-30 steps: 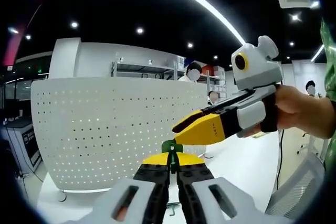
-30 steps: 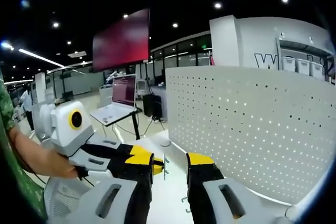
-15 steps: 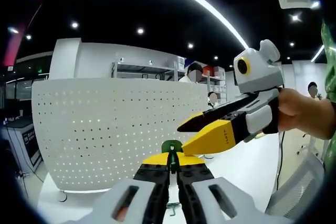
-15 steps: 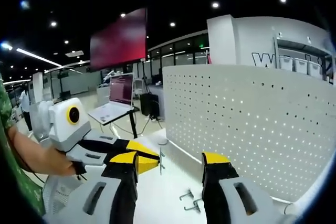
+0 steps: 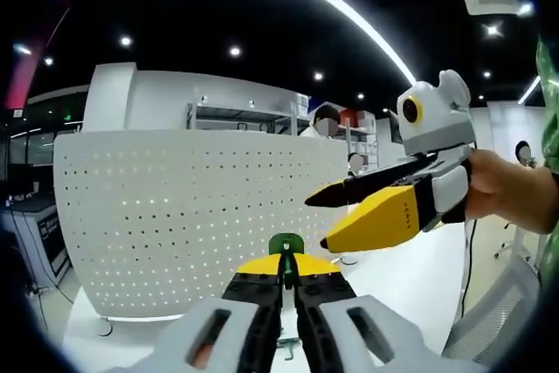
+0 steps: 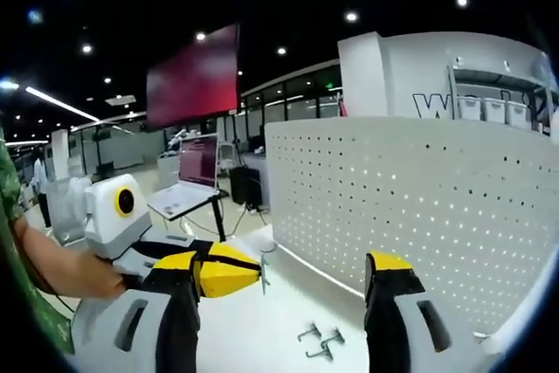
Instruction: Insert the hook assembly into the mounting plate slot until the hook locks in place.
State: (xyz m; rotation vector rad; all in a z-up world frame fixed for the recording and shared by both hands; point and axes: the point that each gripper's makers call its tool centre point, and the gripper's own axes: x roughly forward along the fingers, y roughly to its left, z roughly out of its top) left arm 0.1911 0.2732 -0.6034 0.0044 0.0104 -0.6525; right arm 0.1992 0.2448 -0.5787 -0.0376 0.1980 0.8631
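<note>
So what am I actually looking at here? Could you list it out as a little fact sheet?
Setting: a white table in an open office
Mounting plate: white pegboard panel standing upright on the table
Left gripper: jaws shut on a green-topped hook, held in front of the panel
Right gripper: jaws wide apart, holding nothing
Spare parts: a few loose metal hooks lying on the table near the panel
Task state: hook not yet in the panel

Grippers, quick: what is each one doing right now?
Left gripper: shut on the hook.
Right gripper: open, holding nothing.
</note>
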